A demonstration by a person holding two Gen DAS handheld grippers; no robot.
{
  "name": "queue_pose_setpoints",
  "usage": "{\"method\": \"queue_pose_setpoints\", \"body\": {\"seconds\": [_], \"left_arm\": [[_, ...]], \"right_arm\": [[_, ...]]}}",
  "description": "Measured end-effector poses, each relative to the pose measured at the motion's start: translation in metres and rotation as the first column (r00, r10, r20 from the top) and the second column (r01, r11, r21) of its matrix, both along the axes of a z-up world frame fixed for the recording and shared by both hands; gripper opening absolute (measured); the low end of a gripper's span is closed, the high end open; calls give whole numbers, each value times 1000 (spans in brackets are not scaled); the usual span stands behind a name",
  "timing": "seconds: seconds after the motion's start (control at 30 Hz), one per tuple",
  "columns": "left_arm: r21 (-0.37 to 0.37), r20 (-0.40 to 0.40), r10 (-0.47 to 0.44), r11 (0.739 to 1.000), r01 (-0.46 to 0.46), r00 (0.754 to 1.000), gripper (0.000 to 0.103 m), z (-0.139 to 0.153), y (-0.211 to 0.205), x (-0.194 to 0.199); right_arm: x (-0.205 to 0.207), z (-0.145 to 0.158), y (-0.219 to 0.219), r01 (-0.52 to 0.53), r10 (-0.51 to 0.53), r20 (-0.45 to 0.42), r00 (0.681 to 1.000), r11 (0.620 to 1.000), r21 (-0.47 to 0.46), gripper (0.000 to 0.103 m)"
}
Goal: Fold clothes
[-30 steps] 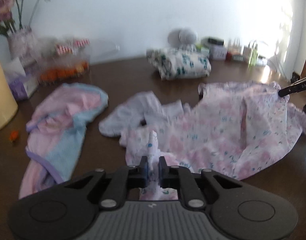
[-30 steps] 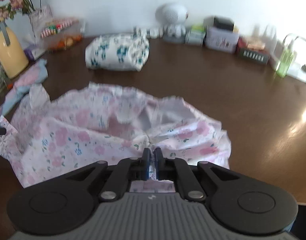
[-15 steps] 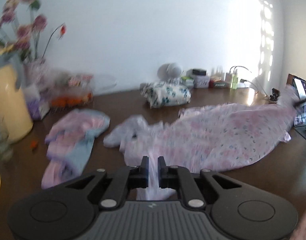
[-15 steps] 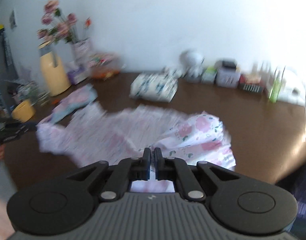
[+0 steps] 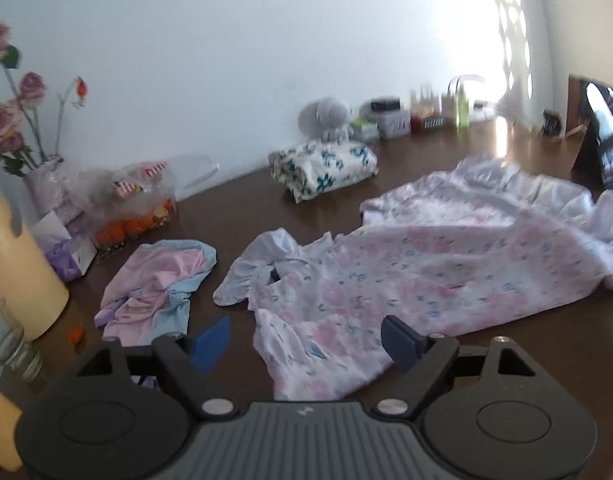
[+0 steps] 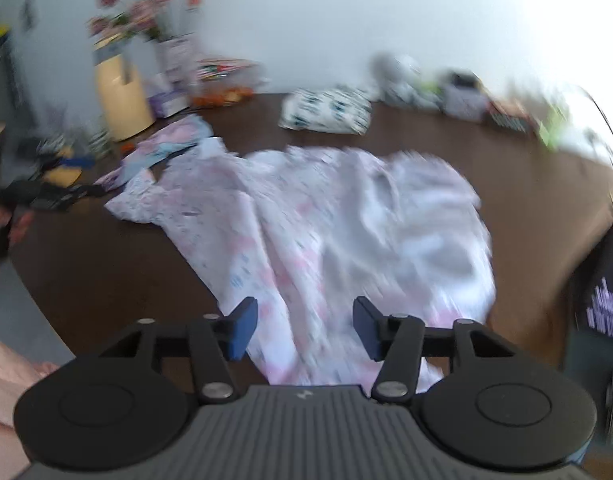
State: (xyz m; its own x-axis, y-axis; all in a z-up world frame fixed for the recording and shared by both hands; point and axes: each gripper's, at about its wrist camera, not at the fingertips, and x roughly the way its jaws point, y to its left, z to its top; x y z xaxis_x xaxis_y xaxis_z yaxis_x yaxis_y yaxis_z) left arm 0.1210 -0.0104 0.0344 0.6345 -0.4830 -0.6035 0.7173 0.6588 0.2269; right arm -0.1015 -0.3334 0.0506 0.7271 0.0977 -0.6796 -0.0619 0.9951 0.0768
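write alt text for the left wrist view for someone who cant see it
The left gripper, its jaws opening with nothing pinched, hangs over a pink floral garment spread flat on a dark wooden table. Beyond it lie a crumpled pink-and-blue garment and a folded teal-flowered bundle.

A cream jug [image 5: 14,264] is standing at the left edge, pink flowers [image 5: 10,120] are rising behind it, a bag of oranges [image 5: 134,216] is sitting nearby, and small boxes [image 5: 394,124] are lining the upper right wall.
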Motion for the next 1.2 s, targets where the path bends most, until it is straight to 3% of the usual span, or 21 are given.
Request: {"method": "queue_pose_setpoints", "body": {"seconds": [0.1,0.3,0.37,0.4,0.43,0.47,0.5,0.7,0.83,1.0,1.07,1.13,1.17,1.2], "left_arm": [[37,-93,5,999,-2,996,82,-15,-10,32],[58,-164,46,998,-37,985,80,-32,-11,65],[41,-190,45,998,-38,981,55,-33,-9,71],[30,-204,40,999,-35,978,13,-33,-9,73],[12,-230,29,1000,-27,973,2,-33,-7,75],[-19,-244,13,1000,-19,970,0,-31,-4,74],[-36,-235,-1,999,-8,972,0,-28,-1,70],[-144,-135,-79,988,59,988,0,2,38,16],[-194,-100,-125,976,104,987,0,4,70,-32],[-157,-118,-126,982,107,985,1,-15,92,-79],[-123,-143,-130,986,113,981,7,-21,96,-90],[-100,-143,-117,990,103,983,14,-21,103,-98],[-102,-123,-110,990,97,986,16,-15,107,-101],[-114,-103,-103,989,91,989,25,-10,111,-103]], "right_arm": [[31,-9,19,-75,73,-26,997,995,-62,60],[85,-28,54,-178,169,-76,983,976,-122,59],[98,-30,63,-201,192,-79,978,971,-126,56],[103,-29,67,-211,202,-82,976,969,-128,46],[106,-29,70,-225,216,-87,973,967,-122,24],[109,-28,71,-244,234,-94,968,964,-111,12],[110,-27,72,-262,253,-97,963,960,-96,2],[91,-15,79,-363,359,-78,930,931,-35,1],[71,-17,88,-446,445,-80,892,895,0,1],[58,-50,110,-515,517,-157,842,855,52,2],[54,-59,115,-527,531,-177,829,847,72,8],[50,-59,115,-540,549,-175,817,836,102,30],[47,-55,112,-542,555,-157,817,832,117,34],[43,-48,107,-543,557,-126,821,830,132,35]]}}
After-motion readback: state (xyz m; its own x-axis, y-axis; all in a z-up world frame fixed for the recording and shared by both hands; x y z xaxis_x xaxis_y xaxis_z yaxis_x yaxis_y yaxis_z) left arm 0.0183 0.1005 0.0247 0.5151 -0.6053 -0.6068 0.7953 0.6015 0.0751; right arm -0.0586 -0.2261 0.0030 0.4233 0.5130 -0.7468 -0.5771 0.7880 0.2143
